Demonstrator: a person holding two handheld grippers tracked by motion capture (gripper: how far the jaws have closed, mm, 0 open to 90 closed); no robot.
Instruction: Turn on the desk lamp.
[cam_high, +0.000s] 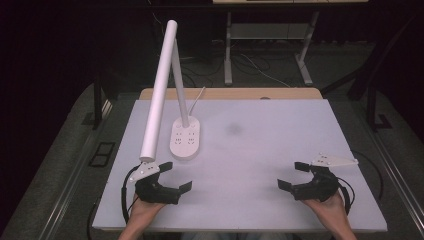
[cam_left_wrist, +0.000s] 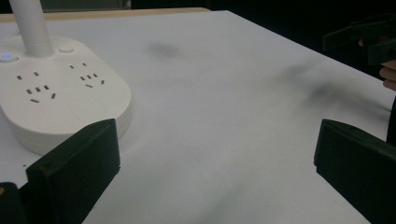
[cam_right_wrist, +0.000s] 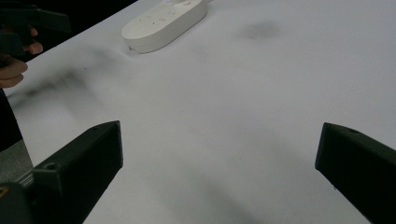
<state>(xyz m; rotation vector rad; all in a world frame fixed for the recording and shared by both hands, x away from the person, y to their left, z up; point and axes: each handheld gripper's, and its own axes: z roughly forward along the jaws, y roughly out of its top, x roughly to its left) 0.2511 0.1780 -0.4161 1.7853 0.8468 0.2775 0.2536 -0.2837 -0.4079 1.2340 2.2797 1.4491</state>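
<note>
Both sets of jaws gape wide over the white worktop (cam_high: 260, 145), left gripper (cam_high: 173, 176) just short of the lamp base (cam_high: 186, 138), right gripper (cam_high: 294, 174) well apart.

lamp stem (cam_left_wrist: 29, 25) cut off above

A pale lavender-white flat surface (cam_high: 280, 150) with a faint grey smudge (cam_high: 234, 130) carries a white plastic desk lamp (cam_high: 186, 137), its oval base dotted with small dark socket slots and one blue light. Both claws are matte black.
</note>
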